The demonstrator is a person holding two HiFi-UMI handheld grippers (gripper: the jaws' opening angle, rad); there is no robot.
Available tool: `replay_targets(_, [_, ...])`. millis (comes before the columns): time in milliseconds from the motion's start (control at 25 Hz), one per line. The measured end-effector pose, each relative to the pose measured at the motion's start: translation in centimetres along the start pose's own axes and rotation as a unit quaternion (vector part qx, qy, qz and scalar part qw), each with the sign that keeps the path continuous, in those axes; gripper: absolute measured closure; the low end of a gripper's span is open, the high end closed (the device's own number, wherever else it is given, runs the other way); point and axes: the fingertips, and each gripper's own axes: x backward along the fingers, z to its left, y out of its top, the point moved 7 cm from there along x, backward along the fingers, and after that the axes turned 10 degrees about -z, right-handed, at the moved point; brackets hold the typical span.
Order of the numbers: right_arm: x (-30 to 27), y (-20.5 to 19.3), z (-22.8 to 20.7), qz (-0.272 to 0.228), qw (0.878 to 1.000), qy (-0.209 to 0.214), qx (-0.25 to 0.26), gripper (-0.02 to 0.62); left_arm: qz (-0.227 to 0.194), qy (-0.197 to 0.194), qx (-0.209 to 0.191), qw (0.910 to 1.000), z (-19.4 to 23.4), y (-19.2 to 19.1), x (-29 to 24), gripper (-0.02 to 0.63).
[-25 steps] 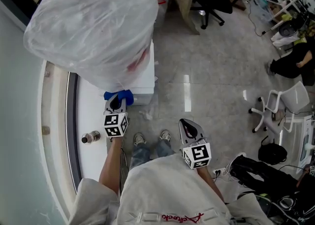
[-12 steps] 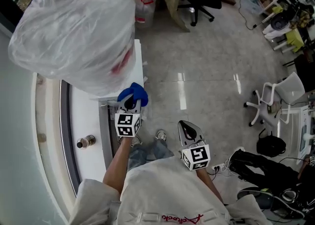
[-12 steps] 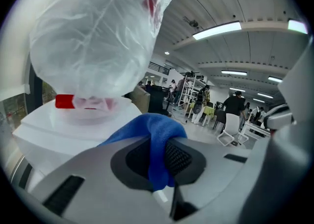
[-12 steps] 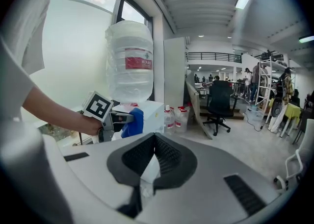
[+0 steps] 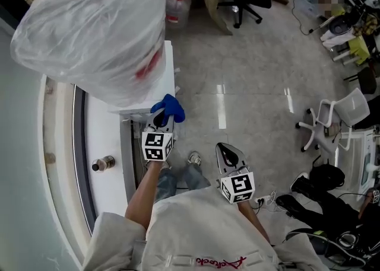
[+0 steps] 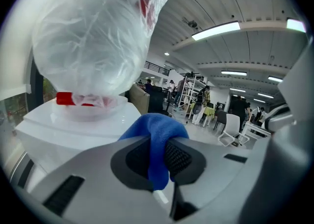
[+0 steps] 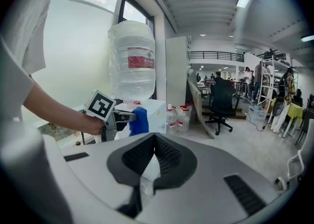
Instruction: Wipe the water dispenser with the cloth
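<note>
— Head view first. Where is the cloth?
— The blue cloth (image 5: 170,108) is pinched in the left gripper (image 5: 161,119), at the near right corner of the water dispenser (image 5: 167,68). I can't tell whether it touches. The plastic-wrapped bottle (image 5: 89,26) sits at that gripper's 11 o'clock.
— And the other tongs?
— The right gripper (image 5: 224,148) hangs at the left one's 4 o'clock, above the floor (image 5: 255,86), well apart from the dispenser.
— Left gripper view?
— Its jaws are clamped on the cloth, which bulges out at 12 o'clock. The dispenser top and bottle fill 9 to 12 o'clock.
— Right gripper view?
— Those jaws meet tip to tip with nothing between them. At 11 o'clock the left gripper holds the cloth before the dispenser's upper front edge. Small bottles (image 7: 175,115) stand at the dispenser's 3 o'clock.
</note>
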Motion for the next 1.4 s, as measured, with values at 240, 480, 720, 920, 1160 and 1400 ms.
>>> replay_targets(240, [-1.2, -0.6, 2.0, 0.003, 0.999, 0.037, 0.005, 0.580, -0.006, 0.064, 0.001, 0.9979, 4.3, -0.5, 4.5, 0.557])
replay_targets(480, [-2.2, -0.8, 4.4, 0.004, 0.997, 0.079, 0.013, 0.580, 0.000, 0.153, 0.006, 0.9883, 9.8, -1.4, 10.6, 0.557])
replay_targets(720, [-2.9, -0.6, 5.7, 0.010, 0.995, 0.098, 0.022, 0.580, 0.018, 0.225, -0.006, 0.9742, 16.5, -2.3, 15.3, 0.557])
replay_targets(920, [-2.4, -0.8, 5.5, 0.020, 0.995, 0.089, 0.026, 0.580, 0.030, 0.253, -0.015, 0.9669, 20.2, -2.4, 16.3, 0.557])
replay_targets(1160, [-1.8, -1.1, 4.5, 0.024, 0.997, 0.073, 0.024, 0.580, 0.029, 0.228, -0.018, 0.9730, 18.9, -2.7, 13.5, 0.557])
replay_targets(1400, [-1.4, -1.2, 3.6, 0.019, 0.998, 0.059, 0.018, 0.580, 0.022, 0.173, -0.022, 0.9844, 14.0, -3.0, 9.7, 0.557])
